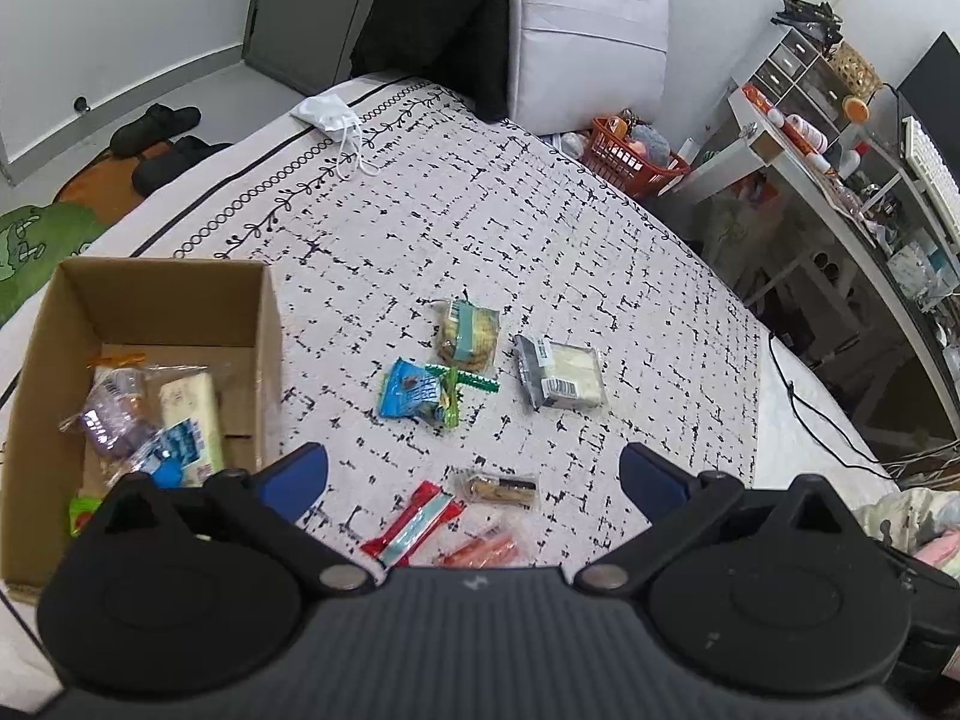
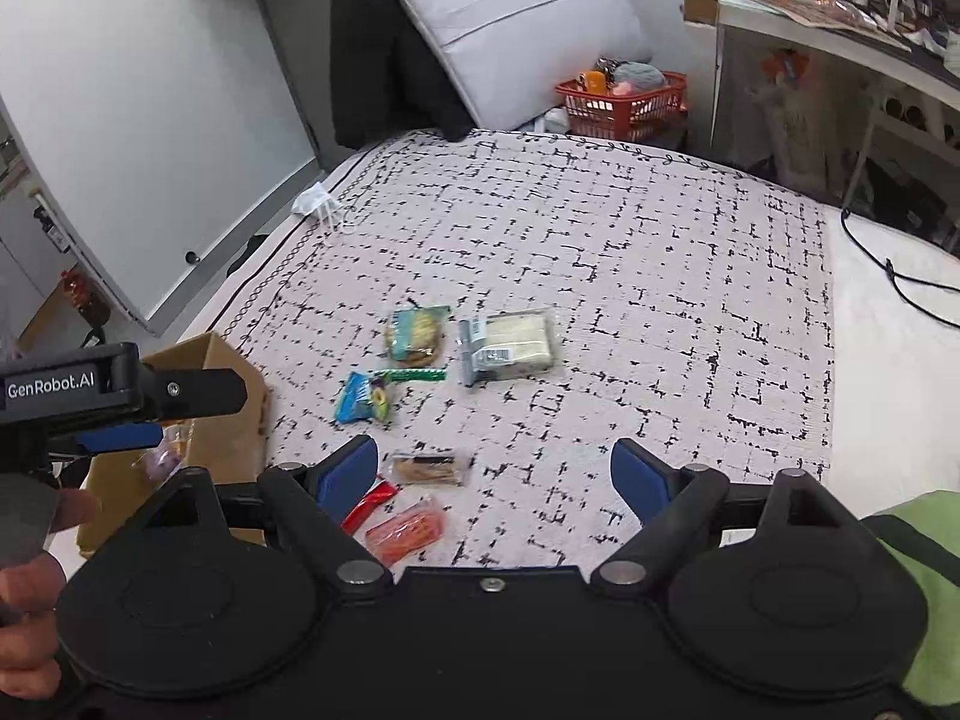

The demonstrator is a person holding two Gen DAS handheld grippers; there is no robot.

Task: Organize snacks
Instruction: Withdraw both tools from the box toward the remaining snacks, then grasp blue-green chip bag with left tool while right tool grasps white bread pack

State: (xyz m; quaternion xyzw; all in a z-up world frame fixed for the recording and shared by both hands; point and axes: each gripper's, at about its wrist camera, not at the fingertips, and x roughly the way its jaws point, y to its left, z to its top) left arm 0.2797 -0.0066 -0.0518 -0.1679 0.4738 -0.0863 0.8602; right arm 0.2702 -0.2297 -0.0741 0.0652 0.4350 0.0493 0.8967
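A: Progress? Cardboard box (image 1: 150, 324) already held several packets (image 1: 150, 420).

B: About six snacks (image 1: 456, 354) lay loose on the bedspread (image 1: 600, 228), right of the box: partly done, by my reading.

A: Claws?

B: Left gripper (image 1: 474, 468) and right gripper (image 2: 492, 468) both gaped wide, holding nothing.

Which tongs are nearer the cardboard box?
Left. The left tongs hang open beside the box, their left finger by its right wall. The right tongs hang open farther right, over loose snacks on the bed.
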